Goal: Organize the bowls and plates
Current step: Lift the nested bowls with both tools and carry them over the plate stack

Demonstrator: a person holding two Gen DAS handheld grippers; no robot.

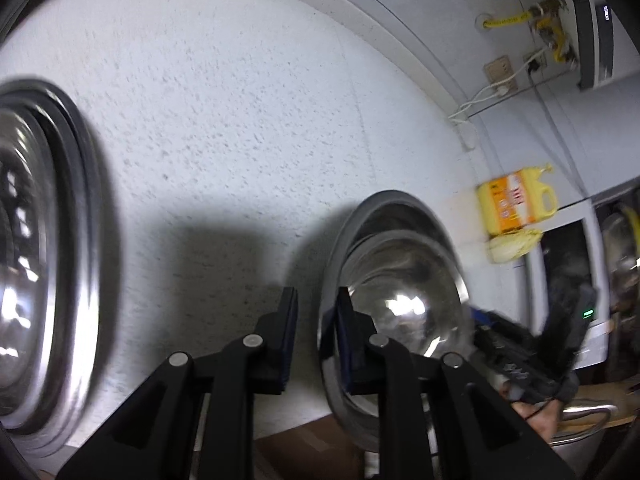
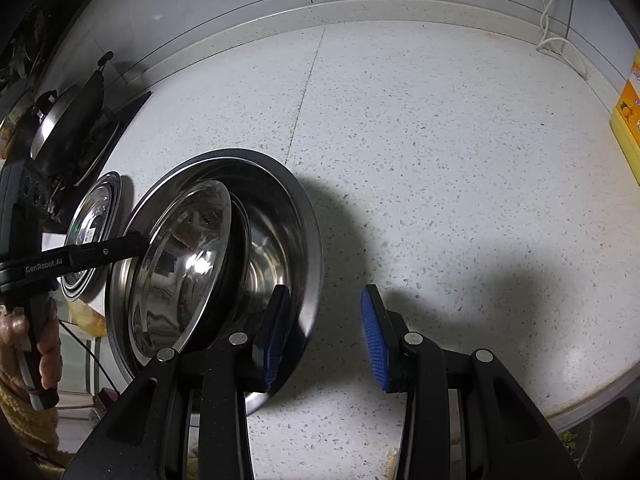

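The left gripper (image 2: pixel 140 242) pinches the small bowl's (image 2: pixel 180 272) rim, tipping it into the big bowl (image 2: pixel 296 216). The right gripper (image 2: pixel 324 336) waits apart, holding nothing. Next, lower gently and let go.

Glossy steel bowls (image 2: pixel 224 264) on a speckled, matt stone counter (image 2: pixel 440 160).

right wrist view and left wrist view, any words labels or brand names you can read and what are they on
"GenRobot.AI": white print on the black arm of the left gripper, seen in the right wrist view.
Yellow bottle: its orange label carries print, too blurred to read.
Dark box on the wall: small light marking, too small to read.
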